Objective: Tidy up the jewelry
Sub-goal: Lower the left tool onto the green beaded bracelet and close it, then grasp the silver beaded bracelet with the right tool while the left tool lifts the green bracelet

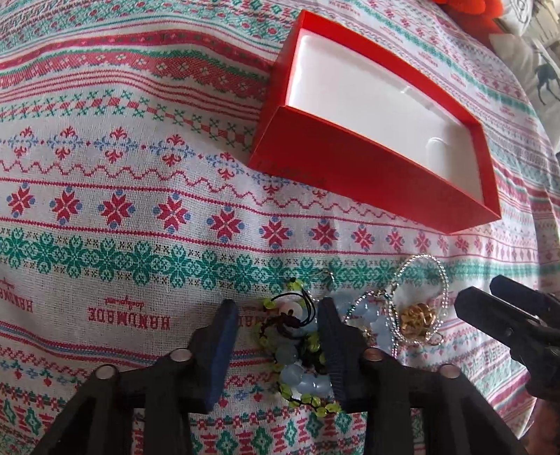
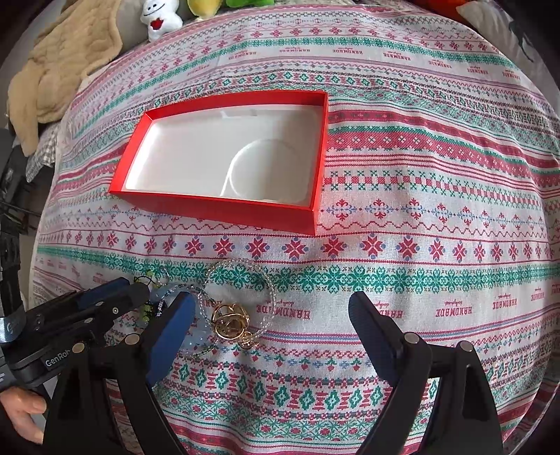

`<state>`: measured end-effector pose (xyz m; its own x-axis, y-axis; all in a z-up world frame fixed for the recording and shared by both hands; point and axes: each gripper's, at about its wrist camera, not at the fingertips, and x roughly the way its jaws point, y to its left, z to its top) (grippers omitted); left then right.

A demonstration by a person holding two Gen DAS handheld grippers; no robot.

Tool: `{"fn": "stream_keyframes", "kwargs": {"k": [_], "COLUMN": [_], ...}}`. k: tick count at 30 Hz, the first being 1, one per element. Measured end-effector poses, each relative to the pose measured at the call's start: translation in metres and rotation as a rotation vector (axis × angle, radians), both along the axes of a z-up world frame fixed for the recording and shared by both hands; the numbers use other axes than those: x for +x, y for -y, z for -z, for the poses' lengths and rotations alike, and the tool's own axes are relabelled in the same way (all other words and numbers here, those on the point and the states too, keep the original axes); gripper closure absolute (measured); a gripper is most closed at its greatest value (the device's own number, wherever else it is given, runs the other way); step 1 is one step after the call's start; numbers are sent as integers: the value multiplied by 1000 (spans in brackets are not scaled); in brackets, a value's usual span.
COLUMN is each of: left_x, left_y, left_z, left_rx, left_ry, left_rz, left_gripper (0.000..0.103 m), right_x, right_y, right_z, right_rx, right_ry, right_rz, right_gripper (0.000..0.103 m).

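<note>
A bracelet of pale blue and green beads on black cord (image 1: 297, 350) lies on the patterned cloth between the fingers of my left gripper (image 1: 278, 315). It rests against the right finger, and a gap shows at the left finger, so the gripper is open. Just right of it lie a silver bead chain (image 1: 441, 280) and a gold ornament (image 1: 418, 316). My right gripper (image 2: 273, 304) stands open above the cloth, with the gold ornament (image 2: 229, 320) and the chain (image 2: 269, 283) near its left finger. The red box (image 2: 224, 210) with a white tray inside sits beyond, with nothing in it.
The cloth (image 2: 437, 210) covers the whole table. A beige blanket (image 2: 63, 63) and plush toys (image 2: 161, 17) lie past the far edge. A person's hand (image 2: 21, 409) holds the left gripper's handle at the lower left.
</note>
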<state>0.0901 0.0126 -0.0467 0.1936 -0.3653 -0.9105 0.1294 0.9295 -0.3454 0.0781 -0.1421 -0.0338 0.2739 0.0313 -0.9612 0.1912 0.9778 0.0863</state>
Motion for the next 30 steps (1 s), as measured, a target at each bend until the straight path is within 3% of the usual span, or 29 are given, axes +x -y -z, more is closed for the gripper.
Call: {"fn": "stream_keyframes", "kwargs": {"k": [1, 2, 8, 14, 21, 30], "left_x": [1, 1, -5, -14, -22, -21], "left_y": [1, 0, -8, -19, -36, -42], "left_z": [1, 1, -8, -30, -57, -60], "left_rx": [5, 9, -2, -67, -114, -64], "left_ry": [-1, -3, 5, 39, 118, 150], "left_rz": [-4, -5, 1, 5, -4, -27], "left_gripper": [87, 93, 94, 94, 94, 94], "right_x": [1, 1, 4, 1, -1, 8], "right_y": [1, 1, 8, 14, 17, 16], "right_z": [2, 3, 3, -3, -2, 21], "right_rx": [0, 0, 2, 13, 25, 72], "right_ry": [-4, -6, -10, 1, 4, -43], "right_rz": [3, 4, 18, 30, 39, 55], "right_gripper": [12, 12, 12, 12, 13, 52]}}
